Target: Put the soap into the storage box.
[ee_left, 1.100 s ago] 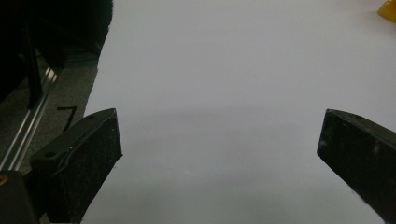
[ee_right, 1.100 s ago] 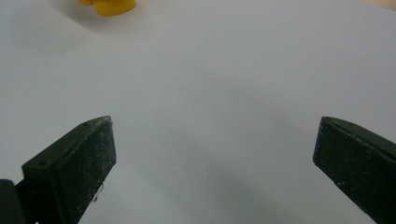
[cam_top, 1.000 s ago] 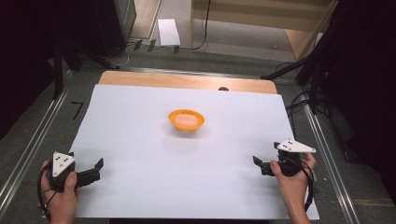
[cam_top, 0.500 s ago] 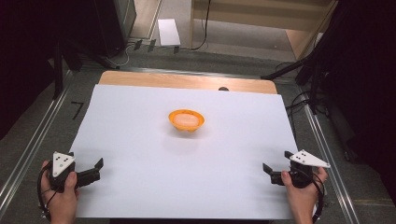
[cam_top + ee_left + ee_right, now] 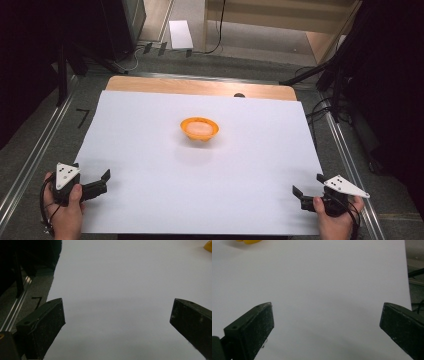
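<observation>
Both pairs of fingers stand wide apart with nothing between them: your left gripper [image 5: 102, 181] rests at the near left corner of the white sheet [image 5: 150, 150], your right gripper [image 5: 306, 194] at the near right corner. Well apart from both, the orange bowl [image 5: 199, 128] sits upright at the middle of the sheet, toward the far side. Reach for it with jaws kept wide, come in level, and close on the rim gently, since a light bowl will likely slide or tip.
</observation>
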`<state>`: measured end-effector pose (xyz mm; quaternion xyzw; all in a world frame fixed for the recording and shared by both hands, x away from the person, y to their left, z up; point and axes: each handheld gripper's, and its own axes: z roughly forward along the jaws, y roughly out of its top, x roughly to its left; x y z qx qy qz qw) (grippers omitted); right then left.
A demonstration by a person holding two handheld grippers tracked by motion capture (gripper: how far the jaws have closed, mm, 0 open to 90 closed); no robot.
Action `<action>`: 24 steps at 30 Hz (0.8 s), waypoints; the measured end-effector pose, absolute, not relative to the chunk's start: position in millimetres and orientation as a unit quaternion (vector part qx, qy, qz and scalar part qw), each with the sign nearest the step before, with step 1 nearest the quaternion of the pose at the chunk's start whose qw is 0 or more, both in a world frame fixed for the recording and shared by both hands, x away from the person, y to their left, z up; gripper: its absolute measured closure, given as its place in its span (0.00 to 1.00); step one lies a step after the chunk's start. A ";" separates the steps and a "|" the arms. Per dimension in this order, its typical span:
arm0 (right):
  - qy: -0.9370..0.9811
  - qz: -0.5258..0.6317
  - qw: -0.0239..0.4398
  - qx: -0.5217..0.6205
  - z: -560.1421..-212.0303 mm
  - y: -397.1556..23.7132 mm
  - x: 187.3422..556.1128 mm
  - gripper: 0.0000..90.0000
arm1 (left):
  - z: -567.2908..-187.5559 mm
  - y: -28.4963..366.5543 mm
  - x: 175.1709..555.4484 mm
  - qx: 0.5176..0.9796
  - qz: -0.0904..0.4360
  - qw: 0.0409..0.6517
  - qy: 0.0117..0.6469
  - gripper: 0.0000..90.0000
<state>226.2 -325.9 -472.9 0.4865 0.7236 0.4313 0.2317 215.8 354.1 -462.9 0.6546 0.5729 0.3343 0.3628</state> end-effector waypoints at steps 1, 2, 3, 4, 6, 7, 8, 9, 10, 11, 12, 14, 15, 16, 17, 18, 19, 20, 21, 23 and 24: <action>0.721 0.432 0.232 0.490 -473.4 -328.4 224.0 0.00 | -462.9 354.0 215.8 0.654 0.335 0.363 0.573 0.00; 0.718 0.433 0.234 0.492 -474.0 -331.2 222.2 0.00 | -462.9 354.0 215.8 0.654 0.335 0.363 0.573 0.00; 0.715 0.434 0.233 0.496 -474.4 -333.7 220.3 0.00 | -462.9 354.0 215.8 0.655 0.335 0.362 0.573 0.00; 0.713 0.434 0.235 0.498 -474.5 -336.1 218.5 0.00 | -462.9 354.0 215.8 0.655 0.334 0.362 0.573 0.00; 0.709 0.435 0.237 0.502 -474.9 -340.8 215.6 0.00 | -462.8 354.1 215.8 0.654 0.334 0.362 0.573 0.00; 0.707 0.436 0.237 0.505 -475.3 -343.1 214.5 0.00 | -462.7 354.3 215.8 0.654 0.333 0.362 0.574 0.00; 0.707 0.436 0.237 0.505 -475.3 -343.1 214.5 0.00 | -462.7 354.3 215.8 0.654 0.333 0.362 0.574 0.00; 0.703 0.436 0.238 0.509 -476.6 -347.1 212.7 0.00 | -462.7 354.4 215.7 0.654 0.333 0.362 0.574 0.00; 0.702 0.436 0.238 0.511 -477.3 -348.9 211.9 0.00 | -462.8 354.3 215.7 0.654 0.334 0.363 0.574 0.00; 0.699 0.436 0.238 0.513 -477.9 -350.1 210.9 0.00 | -462.9 354.3 215.6 0.653 0.335 0.365 0.573 0.00; 0.699 0.436 0.238 0.513 -477.9 -350.1 210.9 0.00 | -462.9 354.3 215.5 0.653 0.335 0.366 0.572 0.00; 0.697 0.438 0.241 0.515 -479.4 -352.5 208.6 0.00 | -462.8 355.0 215.4 0.653 0.333 0.367 0.572 0.00; 0.693 0.444 0.239 0.516 -481.3 -354.2 207.0 0.00 | -462.7 355.0 215.4 0.653 0.333 0.367 0.573 0.00; 0.692 0.447 0.238 0.515 -482.6 -355.4 206.3 0.00 | -462.7 355.1 215.2 0.653 0.333 0.367 0.572 0.00; 0.691 0.448 0.239 0.515 -482.9 -355.8 205.3 0.00 | -462.6 355.1 215.1 0.652 0.333 0.368 0.573 0.00; 0.691 0.448 0.241 0.513 -482.6 -355.9 204.5 0.00 | -462.6 355.3 215.1 0.653 0.333 0.367 0.573 0.00; 0.691 0.448 0.241 0.513 -482.6 -355.9 204.5 0.00 | -462.6 355.3 215.1 0.653 0.333 0.367 0.573 0.00; 0.690 0.449 0.243 0.513 -482.9 -355.9 203.5 0.00 | -462.5 355.4 215.1 0.653 0.332 0.367 0.573 0.00; 0.690 0.449 0.243 0.513 -482.9 -355.9 203.5 0.00 | -462.5 355.5 215.1 0.653 0.332 0.367 0.573 0.00; 0.689 0.449 0.243 0.514 -483.9 -356.2 203.4 0.00 | -462.5 355.5 215.3 0.653 0.331 0.368 0.574 0.00; 0.691 0.448 0.244 0.512 -484.2 -355.9 203.7 0.00 | -462.7 355.5 215.6 0.653 0.330 0.368 0.574 0.00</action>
